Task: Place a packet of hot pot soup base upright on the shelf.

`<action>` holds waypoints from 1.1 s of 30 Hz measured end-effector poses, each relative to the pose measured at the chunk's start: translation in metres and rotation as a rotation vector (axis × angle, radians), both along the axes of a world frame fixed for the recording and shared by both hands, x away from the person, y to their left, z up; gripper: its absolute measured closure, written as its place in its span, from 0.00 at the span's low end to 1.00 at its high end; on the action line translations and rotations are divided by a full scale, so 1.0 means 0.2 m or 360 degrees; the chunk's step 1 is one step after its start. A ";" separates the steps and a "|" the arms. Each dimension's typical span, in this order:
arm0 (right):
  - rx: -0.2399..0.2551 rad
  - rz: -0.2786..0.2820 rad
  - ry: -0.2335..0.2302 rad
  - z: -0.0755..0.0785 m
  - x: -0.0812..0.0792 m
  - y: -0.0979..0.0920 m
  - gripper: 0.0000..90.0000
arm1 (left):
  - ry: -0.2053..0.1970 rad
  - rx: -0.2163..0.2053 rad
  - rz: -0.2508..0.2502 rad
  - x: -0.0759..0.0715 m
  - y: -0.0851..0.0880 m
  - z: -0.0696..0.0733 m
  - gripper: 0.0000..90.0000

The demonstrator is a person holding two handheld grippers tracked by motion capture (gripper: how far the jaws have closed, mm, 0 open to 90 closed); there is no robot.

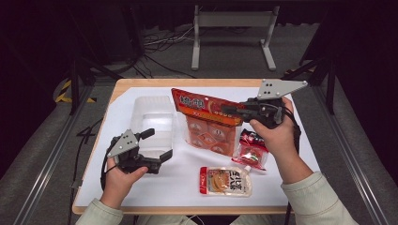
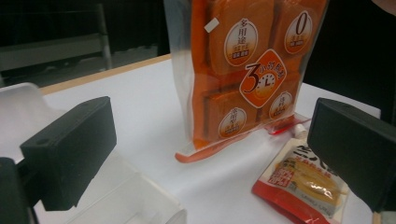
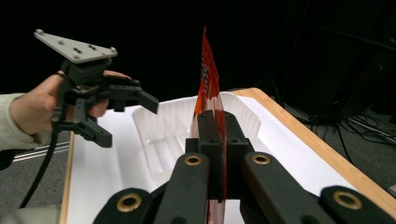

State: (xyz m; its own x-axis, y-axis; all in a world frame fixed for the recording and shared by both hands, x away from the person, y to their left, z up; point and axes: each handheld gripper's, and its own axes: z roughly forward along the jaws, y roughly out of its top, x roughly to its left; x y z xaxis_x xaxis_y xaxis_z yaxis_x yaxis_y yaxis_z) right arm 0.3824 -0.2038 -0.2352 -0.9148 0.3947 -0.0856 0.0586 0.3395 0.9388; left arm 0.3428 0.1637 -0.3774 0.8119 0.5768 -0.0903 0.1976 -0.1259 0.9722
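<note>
Right hand-held gripper [image 3: 218,140] pinches the orange bag [image 1: 206,123] by its top edge; keep it clamped, swing over the bin [image 1: 151,117] beside the open left hand-held gripper [image 1: 157,146].

Bystanders on the tabletop [image 1: 141,187]: two small food packs, white sheet, floor gear.

Flat spout pouch [image 1: 225,181] with red edge and orange picture lies near the front edge; small red packet [image 1: 251,151] just behind it to the right, well apart from the clear bin. White sheet [image 1: 300,140] covers the wood almost fully. Beyond the far edge: grey metal stand [image 1: 233,28], loose black cables [image 1: 159,51] on grey floor.
</note>
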 end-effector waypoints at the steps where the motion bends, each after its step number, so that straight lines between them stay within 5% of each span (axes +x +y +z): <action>1: 0.0002 0.0007 -0.0010 0.01 -0.01 0.00 1.00 | -0.0009 -0.0024 -0.0038 0.00 -0.01 0.00 0.05; 11: 0.0017 0.0063 -0.0051 0.05 -0.07 0.02 1.00 | -0.0006 0.0009 -0.0139 0.06 -0.13 0.01 0.04; 15: 0.0030 0.0073 -0.0059 0.06 -0.08 0.02 1.00 | -0.0093 0.0040 -0.0199 0.08 -0.17 0.01 0.03; 27: 0.0067 0.0140 -0.0068 0.07 -0.12 0.04 1.00 | 0.0016 -0.0066 -0.0335 0.17 -0.23 -0.01 0.07; 33: 0.0078 0.0154 -0.0062 0.04 -0.11 0.05 1.00 | 0.0040 -0.0055 -0.0408 0.18 -0.28 -0.01 0.16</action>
State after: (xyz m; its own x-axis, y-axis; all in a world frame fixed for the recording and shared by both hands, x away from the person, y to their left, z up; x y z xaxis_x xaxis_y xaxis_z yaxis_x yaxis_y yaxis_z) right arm 0.3600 -0.1931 -0.2268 -0.9453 0.3090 -0.1044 -0.0090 0.2954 0.9553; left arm 0.3785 0.1080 -0.3786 0.9283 0.3489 -0.1282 0.1875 -0.1418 0.9720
